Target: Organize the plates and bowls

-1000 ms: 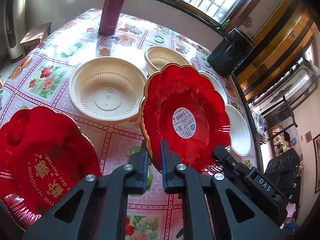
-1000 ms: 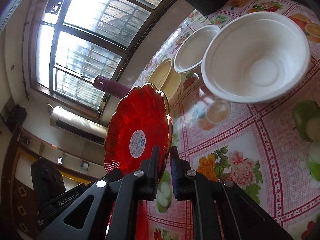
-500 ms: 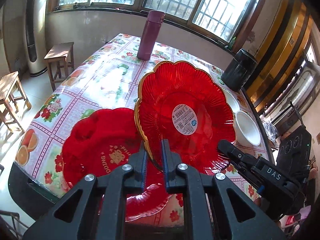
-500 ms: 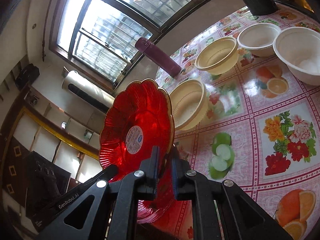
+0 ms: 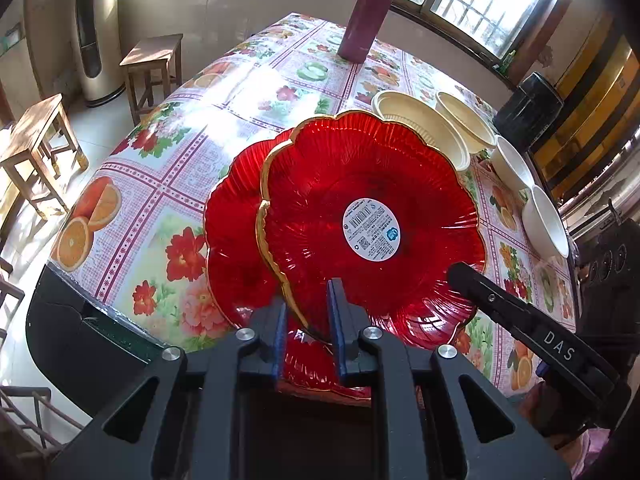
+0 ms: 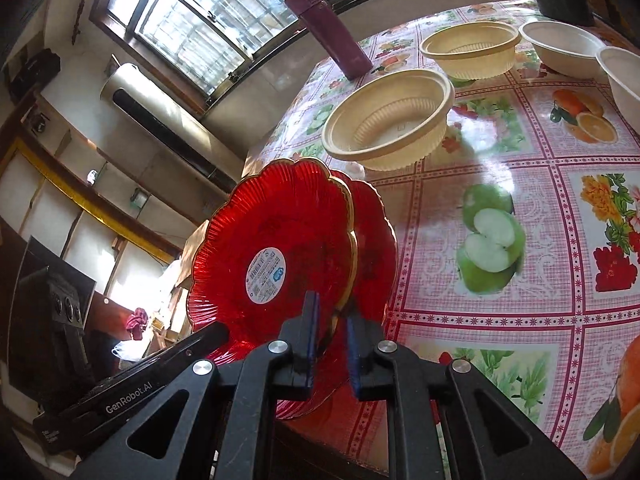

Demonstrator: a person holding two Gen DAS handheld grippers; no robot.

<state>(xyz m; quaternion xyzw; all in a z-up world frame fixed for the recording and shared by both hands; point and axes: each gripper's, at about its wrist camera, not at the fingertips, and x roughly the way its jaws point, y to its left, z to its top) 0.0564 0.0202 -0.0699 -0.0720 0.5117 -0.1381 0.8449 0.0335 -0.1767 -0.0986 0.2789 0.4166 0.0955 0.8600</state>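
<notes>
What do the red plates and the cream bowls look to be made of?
Red plates: likely thin glossy plastic, translucent with ribbed fluting, gilt scalloped rim and a barcode sticker. Cream bowls: apparently matte moulded disposable plastic or pulp, with ribbed walls and rolled rim; which of the two is unclear.

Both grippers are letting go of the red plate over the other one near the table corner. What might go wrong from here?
1. The labelled red plate sits offset and tilted on the lower red plate as the left gripper and right gripper open, so it may slide instead of nesting.
2. Both plates lie near the table edge, so a slide could carry one off.
3. Its rim remains between the fingers, so withdrawing could drag it.
</notes>
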